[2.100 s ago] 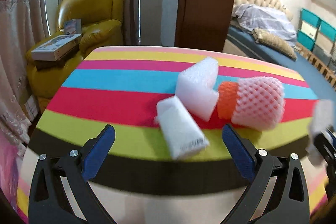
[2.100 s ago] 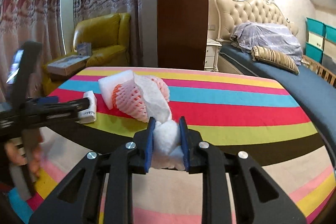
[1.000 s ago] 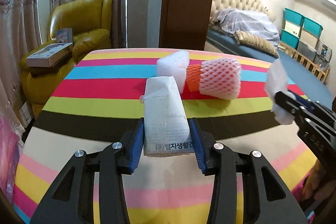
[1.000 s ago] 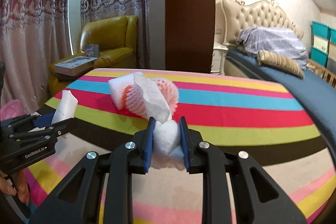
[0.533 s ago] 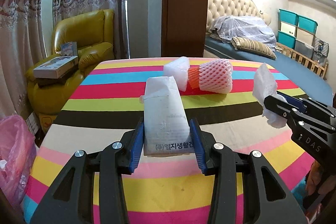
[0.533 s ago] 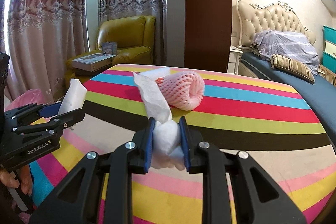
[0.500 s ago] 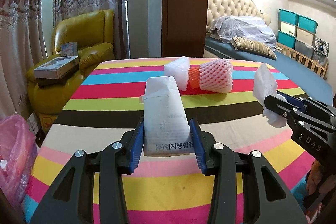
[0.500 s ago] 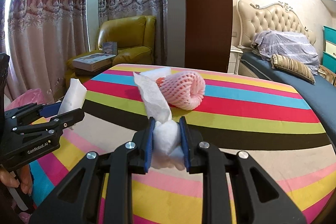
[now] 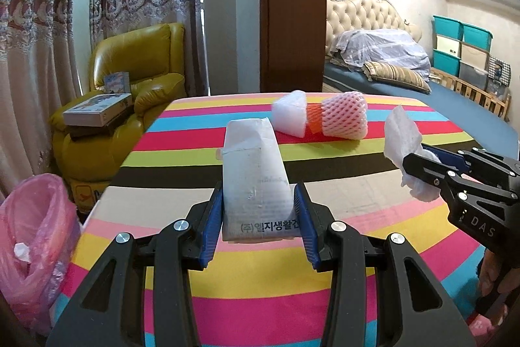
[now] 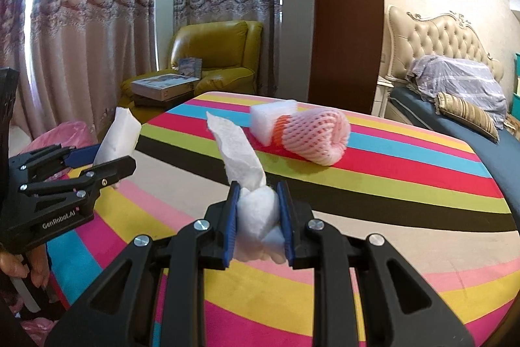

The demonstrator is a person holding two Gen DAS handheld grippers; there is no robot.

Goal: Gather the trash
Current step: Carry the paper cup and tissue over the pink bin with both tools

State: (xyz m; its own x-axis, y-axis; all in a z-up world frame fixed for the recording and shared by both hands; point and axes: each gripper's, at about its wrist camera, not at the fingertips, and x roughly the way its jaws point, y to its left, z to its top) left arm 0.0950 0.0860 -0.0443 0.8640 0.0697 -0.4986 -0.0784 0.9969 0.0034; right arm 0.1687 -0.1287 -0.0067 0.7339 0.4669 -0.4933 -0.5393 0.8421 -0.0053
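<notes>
My left gripper (image 9: 258,226) is shut on a white paper packet (image 9: 253,171) with Korean print, held above the striped table (image 9: 325,298). My right gripper (image 10: 258,225) is shut on a crumpled white tissue (image 10: 250,184); it also shows at the right of the left wrist view (image 9: 422,165) with the tissue (image 9: 403,139). The left gripper (image 10: 97,161) and packet (image 10: 118,132) show at the left of the right wrist view. On the table's far side lie a white foam piece (image 9: 289,116) and a pink foam net (image 9: 344,119) over something orange. A pink trash bag (image 9: 32,239) stands at the table's left.
A yellow armchair (image 9: 130,77) with boxes (image 9: 97,109) on it stands behind the table's left corner. Curtains hang at the left. A bed (image 9: 390,67) and storage bins (image 9: 461,47) are at the right. A brown door panel (image 9: 292,5) is behind the table.
The left gripper closed on the packet and lifted it. Both grippers have drawn back toward the table's near side, and the pink bag has come further into view at the left.
</notes>
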